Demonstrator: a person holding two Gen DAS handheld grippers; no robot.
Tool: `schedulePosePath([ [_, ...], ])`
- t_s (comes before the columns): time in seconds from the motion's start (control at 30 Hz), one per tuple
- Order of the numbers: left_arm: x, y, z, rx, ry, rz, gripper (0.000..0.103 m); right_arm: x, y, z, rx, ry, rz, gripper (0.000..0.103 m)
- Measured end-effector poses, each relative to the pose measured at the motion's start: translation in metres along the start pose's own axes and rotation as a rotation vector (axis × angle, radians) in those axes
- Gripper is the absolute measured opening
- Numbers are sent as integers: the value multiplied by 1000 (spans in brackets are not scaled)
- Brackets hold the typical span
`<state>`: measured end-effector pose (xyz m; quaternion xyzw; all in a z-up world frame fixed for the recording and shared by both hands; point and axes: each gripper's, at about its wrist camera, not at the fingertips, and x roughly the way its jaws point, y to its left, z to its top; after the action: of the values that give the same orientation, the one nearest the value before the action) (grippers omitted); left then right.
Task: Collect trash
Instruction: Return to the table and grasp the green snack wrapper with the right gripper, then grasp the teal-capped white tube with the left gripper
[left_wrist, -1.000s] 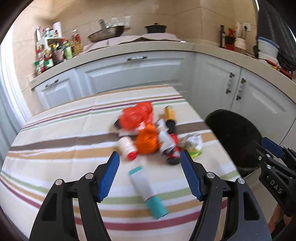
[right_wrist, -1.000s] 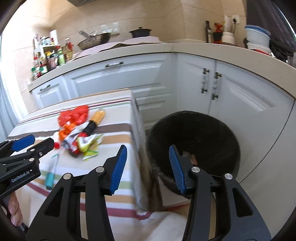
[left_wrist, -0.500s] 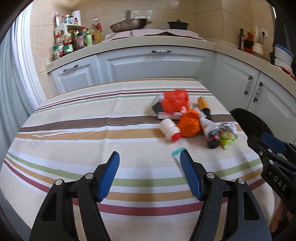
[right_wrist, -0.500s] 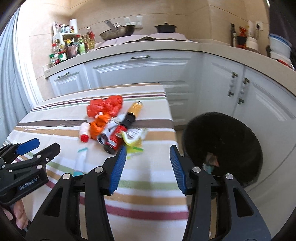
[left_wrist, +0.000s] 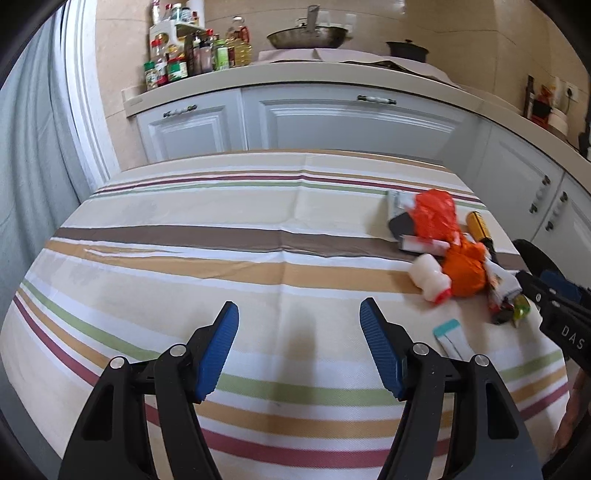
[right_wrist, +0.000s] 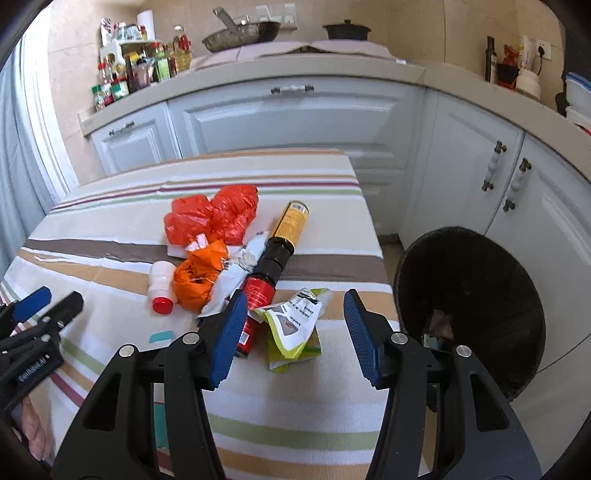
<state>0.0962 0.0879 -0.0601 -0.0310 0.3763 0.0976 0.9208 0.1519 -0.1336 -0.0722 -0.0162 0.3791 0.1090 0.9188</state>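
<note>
Trash lies in a heap on the striped tablecloth (right_wrist: 295, 424): a red plastic bag (right_wrist: 218, 218), an orange bag (right_wrist: 197, 275), a small white bottle with a red cap (right_wrist: 159, 286), a yellow and black bottle (right_wrist: 286, 236), a red can (right_wrist: 256, 295), a green-white wrapper (right_wrist: 293, 325) and a white-teal tube (left_wrist: 452, 341). My right gripper (right_wrist: 293, 332) is open and empty, just above the wrapper. My left gripper (left_wrist: 299, 347) is open and empty over bare cloth, left of the heap. A black bin (right_wrist: 476, 295) stands on the floor right of the table.
White kitchen cabinets (right_wrist: 291, 114) run behind and to the right of the table. The counter holds spice bottles (right_wrist: 133, 74), a pan (right_wrist: 240, 33) and a black pot (right_wrist: 345, 29). A curtain (left_wrist: 33, 155) hangs at the left.
Both grippers have swung left. The right one moved from over the bin to over the wrapper at the heap. The left one moved off the tube to bare cloth.
</note>
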Motion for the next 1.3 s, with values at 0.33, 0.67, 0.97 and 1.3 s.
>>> schedulePosePath([
  [0.33, 8, -3, -4, 3, 26, -26, 67, 9, -6, -4, 30, 62, 36, 38],
  [0.67, 0, -22, -8, 36, 22, -57, 67, -7, -9, -15, 22, 30, 33, 34],
  [0.97, -9, -50, -16, 84, 33, -104, 67, -31, -20, -28, 25, -11, 23, 34],
  [1.3, -18, -78, -29, 98, 67, -144, 67, -54, -44, -44, 45, -48, 5, 34],
])
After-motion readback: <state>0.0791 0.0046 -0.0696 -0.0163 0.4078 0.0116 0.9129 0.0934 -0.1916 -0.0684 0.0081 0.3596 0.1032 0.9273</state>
